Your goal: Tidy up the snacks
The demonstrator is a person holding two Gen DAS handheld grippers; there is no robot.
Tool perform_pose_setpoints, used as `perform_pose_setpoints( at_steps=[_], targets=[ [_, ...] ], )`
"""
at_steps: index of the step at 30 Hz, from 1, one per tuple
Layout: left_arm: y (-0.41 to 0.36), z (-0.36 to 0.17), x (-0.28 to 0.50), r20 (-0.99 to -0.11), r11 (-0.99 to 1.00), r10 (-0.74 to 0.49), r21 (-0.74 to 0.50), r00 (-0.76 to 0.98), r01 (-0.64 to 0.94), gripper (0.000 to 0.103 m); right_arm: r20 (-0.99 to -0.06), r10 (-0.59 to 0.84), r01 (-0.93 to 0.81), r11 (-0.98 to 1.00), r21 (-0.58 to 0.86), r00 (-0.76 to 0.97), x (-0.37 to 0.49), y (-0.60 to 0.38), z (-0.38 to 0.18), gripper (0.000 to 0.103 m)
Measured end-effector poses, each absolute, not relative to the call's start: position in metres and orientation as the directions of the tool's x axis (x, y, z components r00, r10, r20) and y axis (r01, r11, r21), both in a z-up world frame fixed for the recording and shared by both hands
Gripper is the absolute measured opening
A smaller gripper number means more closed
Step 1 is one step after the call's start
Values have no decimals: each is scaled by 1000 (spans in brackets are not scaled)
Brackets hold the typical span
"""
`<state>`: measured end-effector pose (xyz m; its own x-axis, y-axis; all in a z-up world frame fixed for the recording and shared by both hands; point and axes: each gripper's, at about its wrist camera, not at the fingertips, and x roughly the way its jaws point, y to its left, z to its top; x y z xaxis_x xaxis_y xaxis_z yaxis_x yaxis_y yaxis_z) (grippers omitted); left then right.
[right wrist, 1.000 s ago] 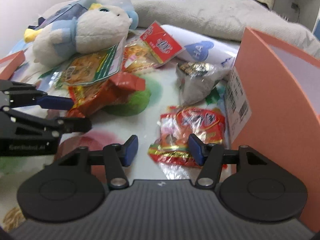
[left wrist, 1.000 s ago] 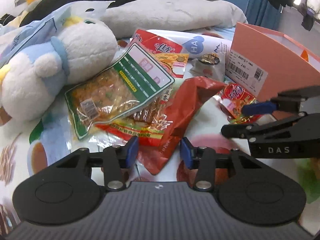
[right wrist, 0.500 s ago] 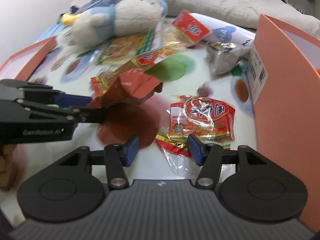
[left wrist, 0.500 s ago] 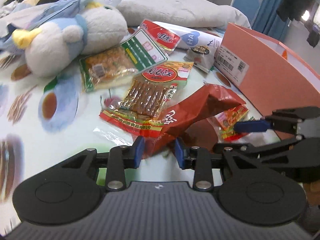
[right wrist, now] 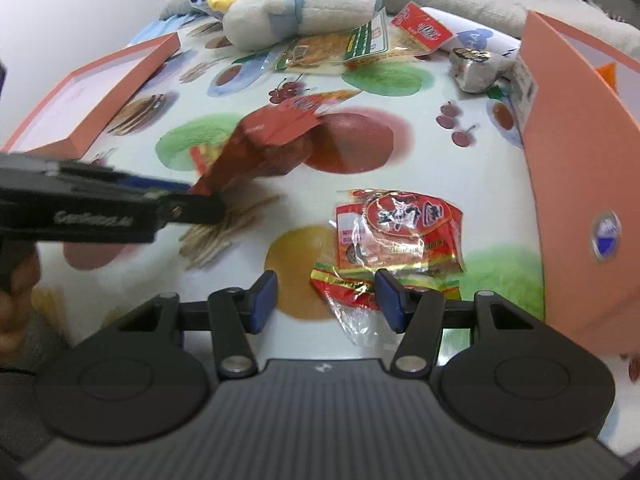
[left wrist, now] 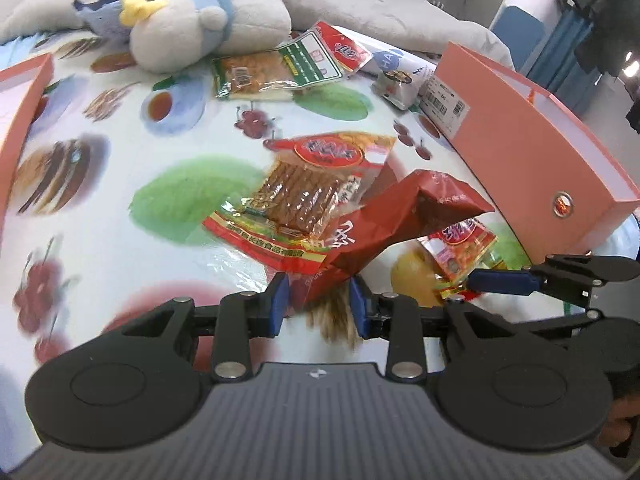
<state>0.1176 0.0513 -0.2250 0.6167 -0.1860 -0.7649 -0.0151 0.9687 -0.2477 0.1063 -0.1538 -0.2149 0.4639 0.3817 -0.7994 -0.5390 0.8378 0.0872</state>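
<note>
My left gripper (left wrist: pixel 318 308) is shut on the lower corner of a dark red snack bag (left wrist: pixel 400 216), which rises crumpled from the jaws. A clear packet of brown strips (left wrist: pixel 312 200) leans against that bag, its lower edge at the same jaws. In the right wrist view the left gripper (right wrist: pixel 208 200) holds the red bag (right wrist: pixel 264 140) from the left. My right gripper (right wrist: pixel 326 300) holds the tail of a small red packet (right wrist: pixel 400 232); the right pad touches it. From the left wrist view the right gripper (left wrist: pixel 464 292) carries that packet (left wrist: pixel 460 248) tilted.
A tall orange box (left wrist: pixel 540 152) stands on the right, an orange tray (right wrist: pixel 92 92) on the left. At the back lie a plush toy (left wrist: pixel 208 28), a green packet (left wrist: pixel 276 68), a red packet (left wrist: pixel 344 50) and a silver packet (left wrist: pixel 396 84). The fruit-print cloth (left wrist: pixel 120 152) covers the table.
Both grippers have pulled back from the plush toy with their packets. The left jaws narrowed onto the red bag. The strip packet slid out from under the green packet with it.
</note>
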Motion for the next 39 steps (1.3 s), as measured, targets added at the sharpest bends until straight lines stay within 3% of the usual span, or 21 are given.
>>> perform_pose_setpoints(
  at_steps=[6, 11, 19, 27, 32, 39],
  targets=[
    [57, -217, 91, -734, 919, -324, -395, 596, 13, 43, -789, 372, -468, 875, 123, 489, 90, -167, -199, 56],
    [59, -202, 84, -707, 914, -354, -401, 612, 65, 71, -772, 381, -403, 898, 177, 510, 78, -173, -189, 56],
    [85, -183, 117, -691, 931, -329, -351, 644, 99, 89, -737, 457, -244, 889, 387, 498, 96, -169, -189, 56],
    [92, -197, 162, -727, 942, -320, -313, 608, 121, 94, -728, 491, -26, 837, 547, 479, 123, -172, -203, 58],
    [87, -221, 181, -770, 954, -287, -280, 570, 103, 94, -756, 450, 9, 857, 516, 476, 135, -163, -205, 64],
    [69, -238, 188, -816, 980, -197, -150, 544, 130, 96, -794, 391, 38, 888, 459, 465, 145, -157, -215, 61]
  ],
)
